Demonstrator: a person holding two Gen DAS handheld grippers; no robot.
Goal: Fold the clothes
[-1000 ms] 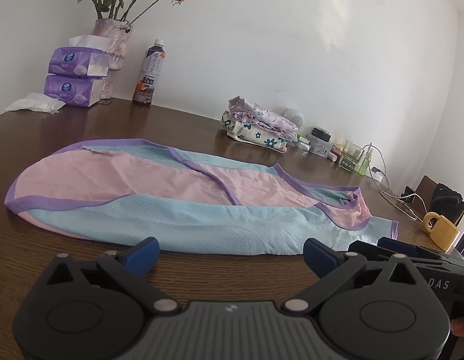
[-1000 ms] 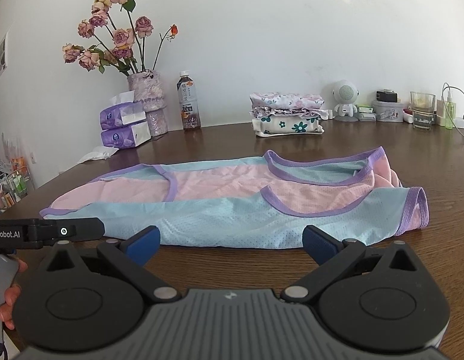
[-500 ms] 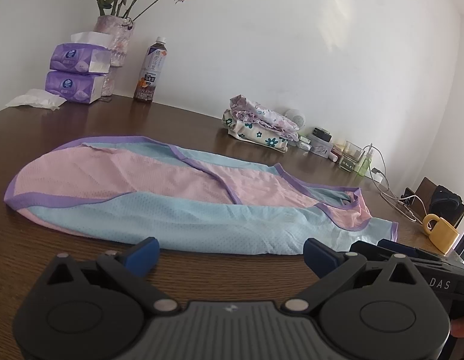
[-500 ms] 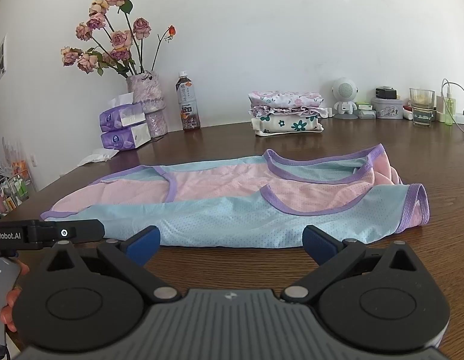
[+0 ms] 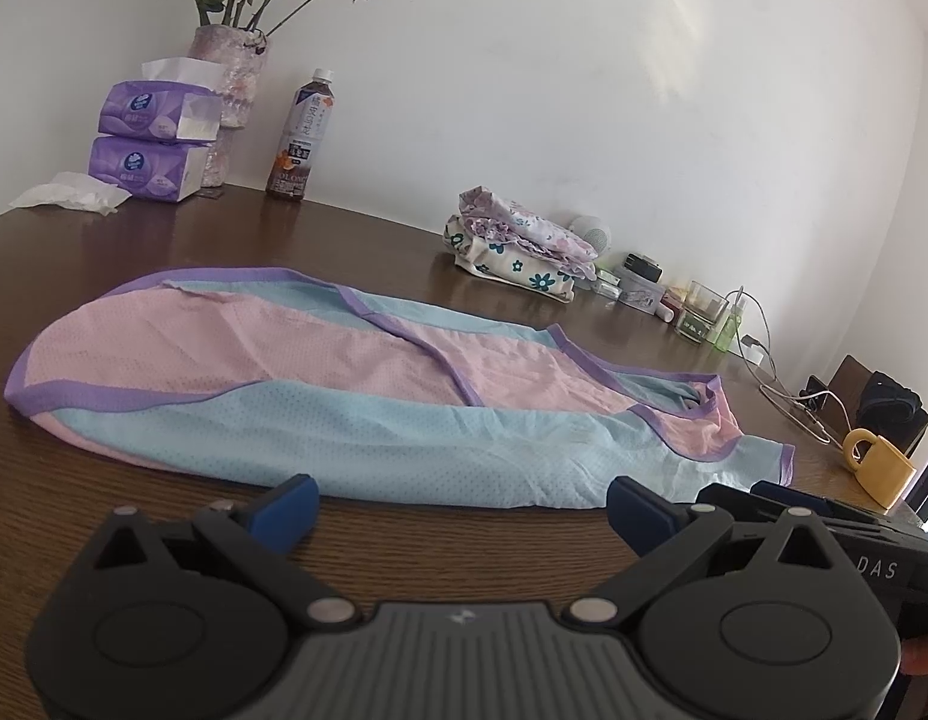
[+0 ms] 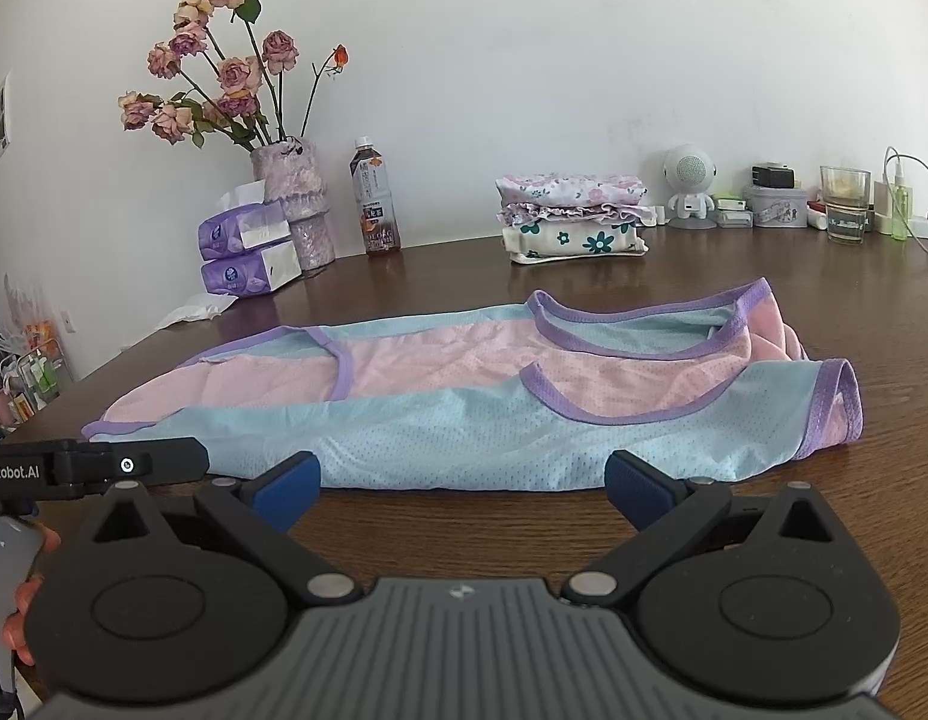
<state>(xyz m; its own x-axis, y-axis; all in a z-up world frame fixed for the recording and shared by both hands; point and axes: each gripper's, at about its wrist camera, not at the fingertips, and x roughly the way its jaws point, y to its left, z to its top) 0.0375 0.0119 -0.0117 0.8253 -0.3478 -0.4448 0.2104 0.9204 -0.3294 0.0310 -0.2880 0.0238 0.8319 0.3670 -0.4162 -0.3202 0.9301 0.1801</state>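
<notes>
**Both tongs spread before the flattened garment**

While I held both tools low over the near edge of the desk (image 6: 764, 300), my left tongs (image 5: 461, 507) stood spread wide with nothing between the blue pads, and my right tongs (image 6: 461, 492) were spread just as wide and equally empty. In the left wrist view the right tool showed at the lower right; in the right wrist view the left tool sat at the lower left, with my fingers (image 6: 20, 618) wrapped on its handle.

Just beyond the pads lay the garment (image 6: 464, 414), a pink and light blue mesh piece with purple trim, flat on the dark wood and folded lengthwise, its long blue edge nearest me. Neither pair of tongs touched it.

Farther back, against the white wall, a stack of folded clothes (image 6: 575, 222) sat behind the garment. To its left stood a drink bottle (image 6: 374, 198), a vase of roses (image 6: 293, 204) and two purple tissue packs (image 6: 248, 252). A yellow mug (image 5: 878, 465) rested far right in the left view.
</notes>
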